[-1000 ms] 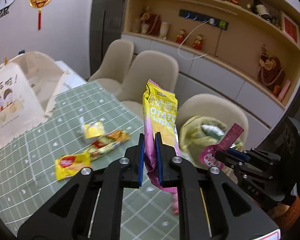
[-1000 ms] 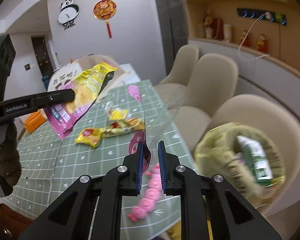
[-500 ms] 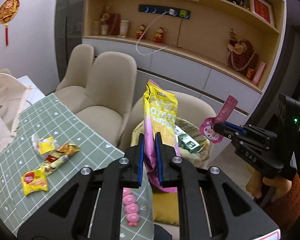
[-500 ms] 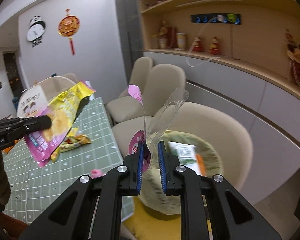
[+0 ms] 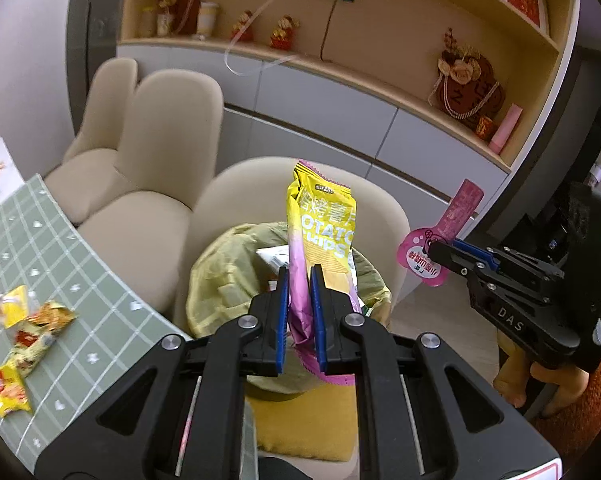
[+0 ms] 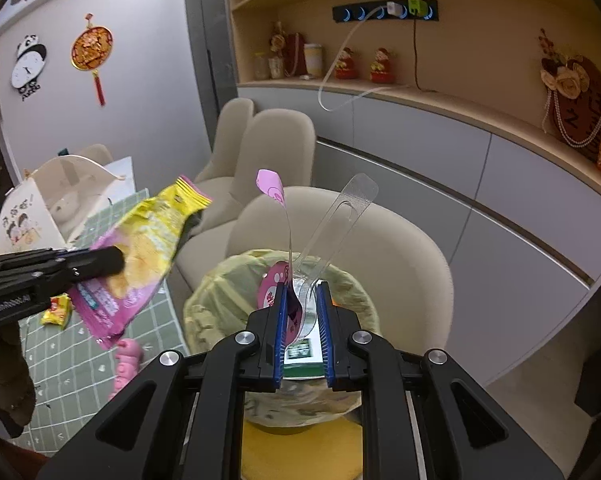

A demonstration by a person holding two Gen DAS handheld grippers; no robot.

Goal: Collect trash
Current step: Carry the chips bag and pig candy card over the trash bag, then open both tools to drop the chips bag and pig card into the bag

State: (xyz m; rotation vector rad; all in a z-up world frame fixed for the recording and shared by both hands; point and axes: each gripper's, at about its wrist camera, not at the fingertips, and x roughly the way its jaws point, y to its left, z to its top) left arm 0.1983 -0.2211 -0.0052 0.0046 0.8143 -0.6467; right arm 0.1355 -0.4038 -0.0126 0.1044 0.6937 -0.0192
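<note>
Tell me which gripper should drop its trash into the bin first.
Right. The right gripper holds its pink wrapper over the bin; the left gripper and chip bag sit beside it.

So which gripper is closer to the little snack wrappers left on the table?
Left. The left gripper hangs beside the table edge near the snack wrappers; the right gripper is farther, past the bin.

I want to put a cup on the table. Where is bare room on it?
The green table is bare between its curved chair-side edge and the yellow snack wrappers. In the right wrist view, the patch beyond the pink toy is also bare. The wrapper cluster is crowded.
</note>
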